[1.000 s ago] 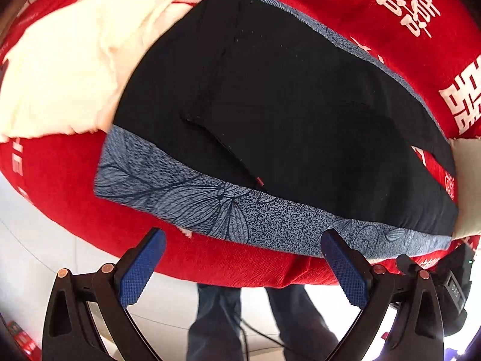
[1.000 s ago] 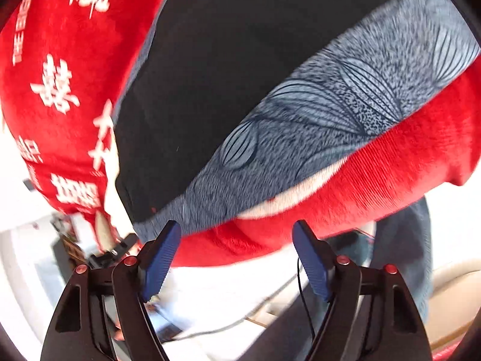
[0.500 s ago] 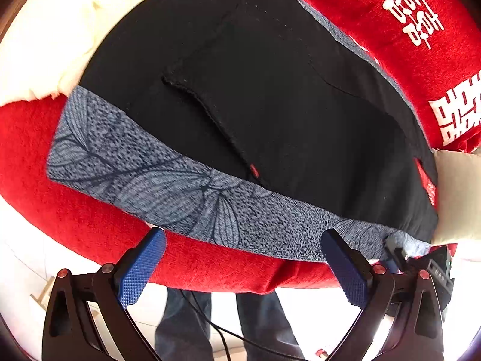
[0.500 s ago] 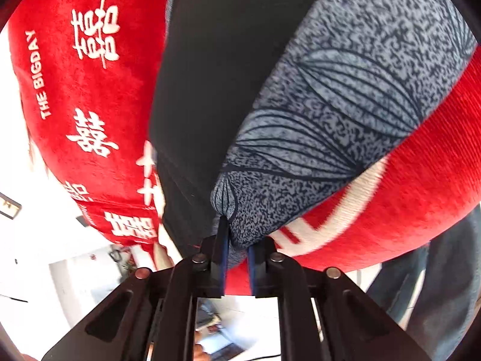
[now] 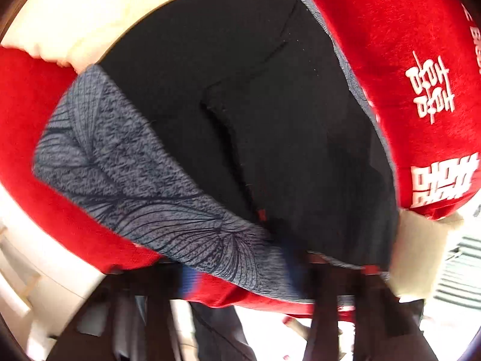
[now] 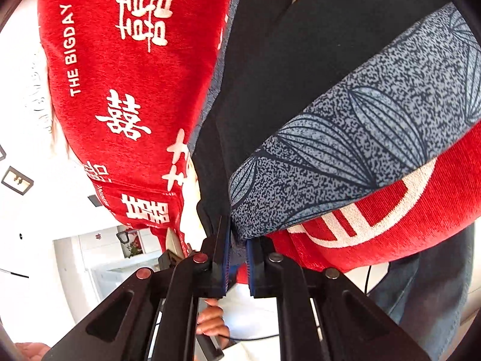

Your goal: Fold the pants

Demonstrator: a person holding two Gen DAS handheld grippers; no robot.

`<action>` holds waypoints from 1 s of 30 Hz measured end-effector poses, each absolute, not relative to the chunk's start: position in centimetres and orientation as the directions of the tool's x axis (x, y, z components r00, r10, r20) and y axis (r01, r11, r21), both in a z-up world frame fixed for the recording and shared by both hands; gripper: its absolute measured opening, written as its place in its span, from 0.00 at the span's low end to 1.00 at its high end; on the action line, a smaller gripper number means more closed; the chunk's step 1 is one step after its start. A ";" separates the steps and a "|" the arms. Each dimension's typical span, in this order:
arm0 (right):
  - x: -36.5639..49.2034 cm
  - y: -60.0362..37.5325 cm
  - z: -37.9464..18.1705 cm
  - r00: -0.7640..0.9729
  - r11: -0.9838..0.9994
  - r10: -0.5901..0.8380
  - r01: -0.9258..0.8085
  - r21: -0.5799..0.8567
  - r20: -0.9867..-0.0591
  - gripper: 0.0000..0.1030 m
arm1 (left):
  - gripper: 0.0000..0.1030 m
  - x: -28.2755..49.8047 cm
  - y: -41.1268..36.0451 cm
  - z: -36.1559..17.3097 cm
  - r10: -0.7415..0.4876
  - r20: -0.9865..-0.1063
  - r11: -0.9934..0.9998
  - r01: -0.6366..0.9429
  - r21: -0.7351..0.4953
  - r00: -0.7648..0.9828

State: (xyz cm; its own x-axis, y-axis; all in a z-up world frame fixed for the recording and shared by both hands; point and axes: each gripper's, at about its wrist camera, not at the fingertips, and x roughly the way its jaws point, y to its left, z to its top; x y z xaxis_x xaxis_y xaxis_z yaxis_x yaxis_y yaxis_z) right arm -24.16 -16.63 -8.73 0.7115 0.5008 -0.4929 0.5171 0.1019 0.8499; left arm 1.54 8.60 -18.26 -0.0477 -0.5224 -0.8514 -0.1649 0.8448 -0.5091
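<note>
Black pants with a blue-grey leaf-print band lie on a red cloth. In the right wrist view the same pants and band show. My right gripper is shut on the corner of the pants where the band ends. My left gripper is blurred at the band's near edge; its blue pads look closer together, and whether they hold cloth is unclear.
The red cloth bears white characters and covers a raised surface. A cream cloth lies at the far left, and another cream piece at the right. The person's legs in jeans stand below the edge.
My right gripper closed on the pants corner and holds it. My left gripper moved forward to the band's edge and its fingers came in from wide open; the view now blurs.
</note>
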 end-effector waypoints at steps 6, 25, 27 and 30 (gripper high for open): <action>-21.2 -19.2 -6.8 0.664 0.180 0.553 0.494 0.851 -0.503 0.08 | 0.15 4.1 6.7 -12.2 -0.476 -0.879 0.876 -0.073 -0.477 0.027; 6.8 -32.8 -13.3 0.365 0.567 0.599 0.436 0.699 -0.713 0.07 | 0.27 25.4 -6.9 -16.8 -0.264 -0.952 0.965 0.045 -0.260 0.154; 7.5 -33.0 -14.1 0.353 0.578 0.601 0.427 0.695 -0.717 0.03 | 0.29 25.4 -6.8 -16.4 -0.249 -0.957 0.968 0.047 -0.245 0.147; 7.6 -33.2 -14.1 0.352 0.579 0.609 0.415 0.702 -0.711 0.04 | 0.63 25.2 -6.7 -13.7 -0.162 -0.965 0.986 0.081 -0.148 0.205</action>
State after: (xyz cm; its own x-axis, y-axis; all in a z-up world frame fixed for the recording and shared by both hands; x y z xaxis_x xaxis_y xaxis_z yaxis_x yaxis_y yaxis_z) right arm 7.63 -33.22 -14.13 0.3521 0.6087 -0.7110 0.4148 0.5795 0.7015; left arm 25.23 -6.65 -13.73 0.2053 -0.1619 -0.9652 0.0813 0.9856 -0.1481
